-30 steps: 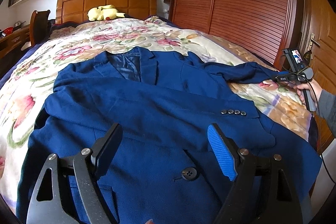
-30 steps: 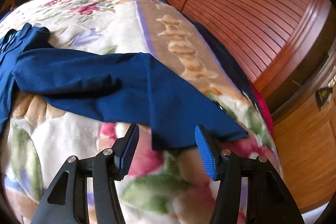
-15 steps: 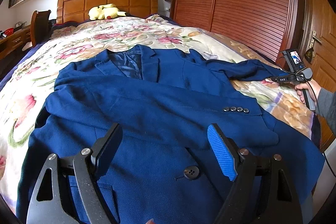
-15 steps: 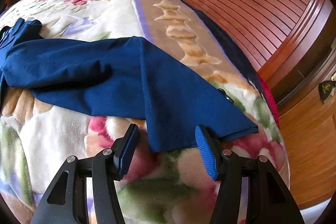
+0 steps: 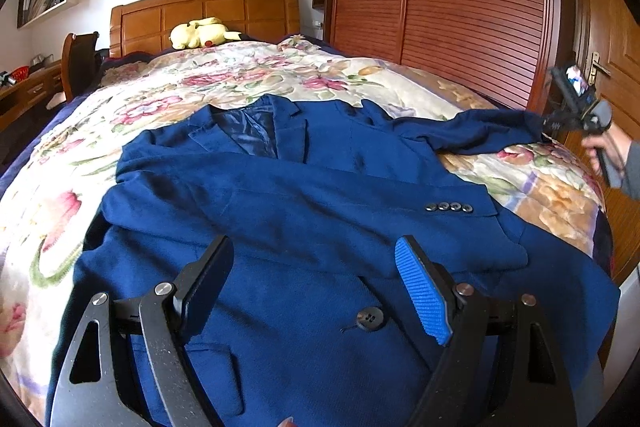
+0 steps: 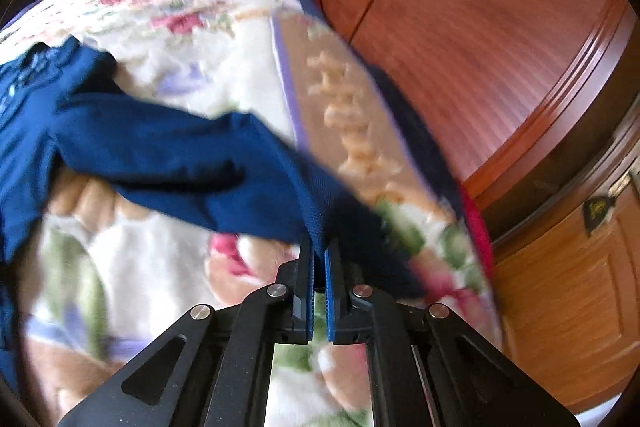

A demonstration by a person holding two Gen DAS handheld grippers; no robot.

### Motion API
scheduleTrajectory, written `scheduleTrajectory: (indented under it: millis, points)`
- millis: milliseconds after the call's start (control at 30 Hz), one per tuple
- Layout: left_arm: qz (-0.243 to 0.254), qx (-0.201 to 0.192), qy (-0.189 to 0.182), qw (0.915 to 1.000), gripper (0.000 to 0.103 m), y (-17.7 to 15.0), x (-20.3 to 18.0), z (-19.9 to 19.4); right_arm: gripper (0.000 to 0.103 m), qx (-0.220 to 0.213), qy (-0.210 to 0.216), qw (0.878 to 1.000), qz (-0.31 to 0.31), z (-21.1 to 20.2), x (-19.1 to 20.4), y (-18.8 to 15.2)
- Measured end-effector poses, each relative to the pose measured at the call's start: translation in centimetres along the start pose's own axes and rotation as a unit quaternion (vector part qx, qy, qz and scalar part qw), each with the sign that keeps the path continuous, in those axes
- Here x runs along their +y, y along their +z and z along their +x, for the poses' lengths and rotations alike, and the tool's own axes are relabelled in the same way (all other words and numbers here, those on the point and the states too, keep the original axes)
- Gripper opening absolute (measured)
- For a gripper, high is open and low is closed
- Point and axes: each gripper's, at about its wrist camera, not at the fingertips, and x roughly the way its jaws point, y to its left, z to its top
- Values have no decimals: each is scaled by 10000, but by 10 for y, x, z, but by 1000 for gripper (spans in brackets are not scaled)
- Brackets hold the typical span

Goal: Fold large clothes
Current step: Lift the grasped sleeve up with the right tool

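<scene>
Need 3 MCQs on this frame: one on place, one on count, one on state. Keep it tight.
1. Where does the yellow plush toy lie?
A. on the jacket
B. by the headboard
C. on the floor

2. How many buttons in the row on the folded sleeve cuff?
A. two
B. four
C. six

3. How do the right gripper jaws stand?
A. wide open over bare blanket
B. shut on nothing
C. shut on the end of the outstretched sleeve

Key: 1 B, the toy sits at the far end of the bed against the wooden headboard. 2 B, four dark buttons show side by side. 3 C, blue cloth of the jacket runs down between the closed pads.
</scene>
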Motion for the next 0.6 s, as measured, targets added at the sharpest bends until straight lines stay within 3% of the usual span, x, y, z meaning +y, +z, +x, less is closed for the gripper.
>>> scheduleTrajectory:
  millis: [300,600]
  points:
    - [-31,-37,75,10000,84,-4,13,-19,3,-834,-44,9963,-224,-103,20,29]
    - [-134,-160,206,9996,84,-10,37,-48,3,-1581,222,9846,-718,-196,77,39]
